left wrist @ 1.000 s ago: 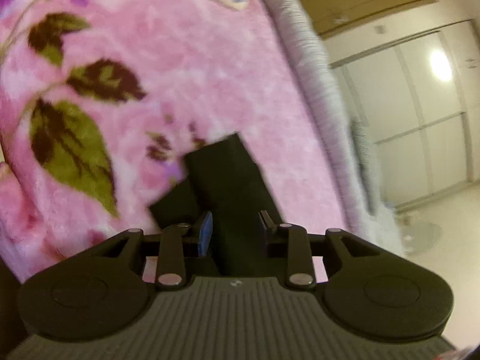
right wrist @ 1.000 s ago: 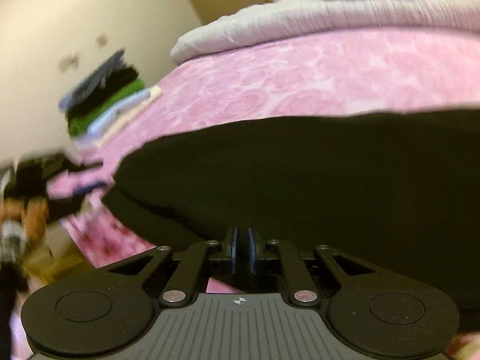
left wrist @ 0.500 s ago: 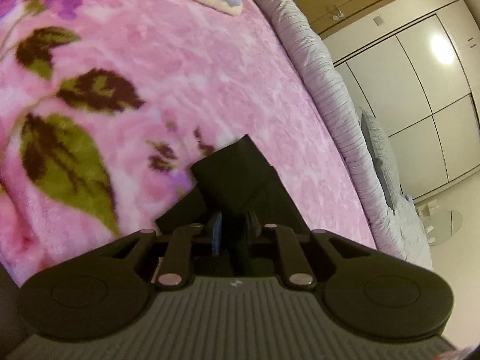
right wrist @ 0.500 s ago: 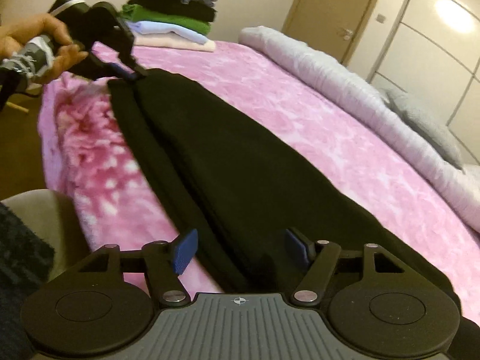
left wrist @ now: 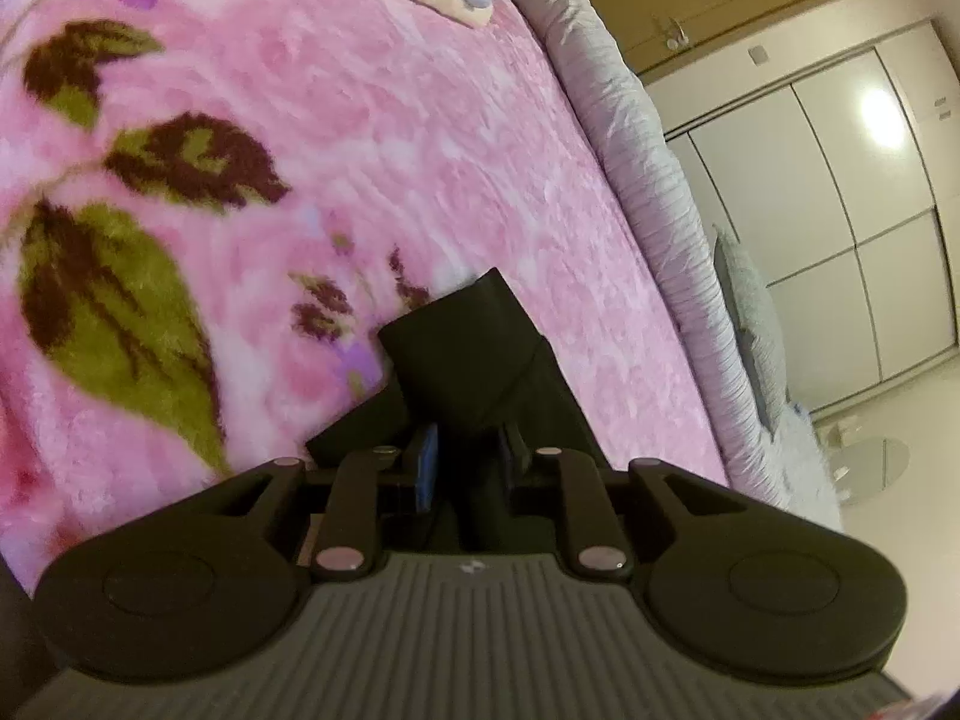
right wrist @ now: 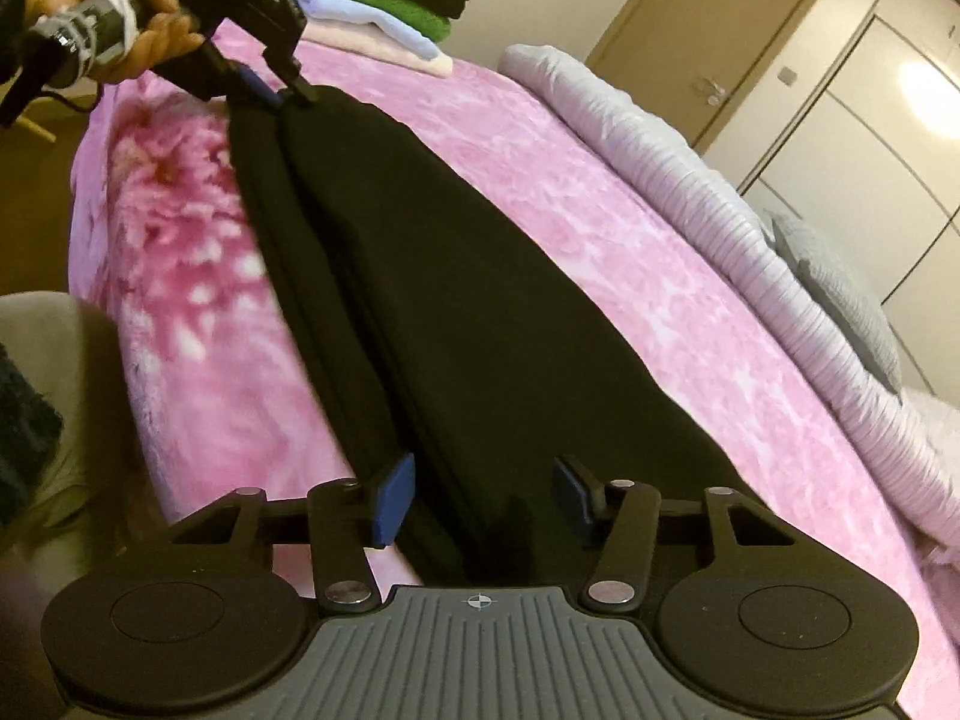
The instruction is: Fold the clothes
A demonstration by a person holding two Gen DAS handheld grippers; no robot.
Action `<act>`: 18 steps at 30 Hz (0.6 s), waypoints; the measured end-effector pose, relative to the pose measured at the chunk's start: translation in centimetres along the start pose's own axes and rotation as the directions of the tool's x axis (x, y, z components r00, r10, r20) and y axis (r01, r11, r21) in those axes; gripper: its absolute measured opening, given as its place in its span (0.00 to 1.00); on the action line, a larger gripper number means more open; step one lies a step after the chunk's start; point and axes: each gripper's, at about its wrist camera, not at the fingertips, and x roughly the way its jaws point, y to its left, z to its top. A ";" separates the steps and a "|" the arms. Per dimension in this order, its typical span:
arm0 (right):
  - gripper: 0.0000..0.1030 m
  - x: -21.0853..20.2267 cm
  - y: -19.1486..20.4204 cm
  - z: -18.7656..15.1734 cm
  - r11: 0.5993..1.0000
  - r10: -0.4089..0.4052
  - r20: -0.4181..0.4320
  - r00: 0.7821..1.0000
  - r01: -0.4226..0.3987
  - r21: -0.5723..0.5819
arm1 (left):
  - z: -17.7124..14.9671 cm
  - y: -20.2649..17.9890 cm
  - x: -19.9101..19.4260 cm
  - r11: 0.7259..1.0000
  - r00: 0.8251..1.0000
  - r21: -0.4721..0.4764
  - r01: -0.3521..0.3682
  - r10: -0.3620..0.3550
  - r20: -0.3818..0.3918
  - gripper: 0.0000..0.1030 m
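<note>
Black trousers [right wrist: 456, 300] lie lengthwise on the bed [right wrist: 600, 228]. Left tongs [left wrist: 465, 462] opening, cloth between them; right tongs [right wrist: 480, 495] closing, pads astride the waist end, not pressing. Grip both layers squarely before lifting.

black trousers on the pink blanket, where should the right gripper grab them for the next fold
Probably the near end of the black trousers, between the right gripper's closing jaws. They lie flat and lengthwise on the pink blanket, so come in low from this end and pinch both stacked layers. The left gripper is at the far end, jaws opening with cloth between them.
</note>
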 end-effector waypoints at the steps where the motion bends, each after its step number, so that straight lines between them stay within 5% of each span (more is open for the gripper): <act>1: 0.27 0.0 -0.1 0.0 1.000 0.002 0.001 1.000 -0.002 0.010 | 0.0 0.0 0.0 1.000 1.000 0.005 0.005 -0.005 0.004 0.11; 2: 0.16 0.1 -0.2 0.1 1.000 0.005 0.001 1.000 -0.005 0.021 | 0.1 -0.2 0.0 1.000 1.000 0.024 0.005 -0.006 0.010 0.08; 5: 0.08 -0.4 -0.8 0.3 0.999 -0.009 0.028 1.000 0.008 0.037 | 0.1 -0.9 -0.8 0.997 0.999 0.077 0.032 -0.035 0.032 0.06; 10: 0.06 -2.1 -1.8 0.5 0.998 -0.033 0.069 0.997 0.029 0.049 | -0.5 -2.3 -4.1 0.975 0.989 0.194 0.105 -0.123 0.084 0.06; 15: 0.05 -2.8 -0.7 -0.4 0.999 0.016 0.043 0.999 -0.018 0.050 | -2.4 0.1 -4.2 0.975 0.998 0.222 0.011 -0.026 0.065 0.06; 18: 0.05 -2.8 0.6 -0.8 0.999 0.026 0.034 0.999 -0.027 0.027 | -2.3 -0.1 -4.6 0.970 0.995 0.240 0.028 -0.050 0.084 0.06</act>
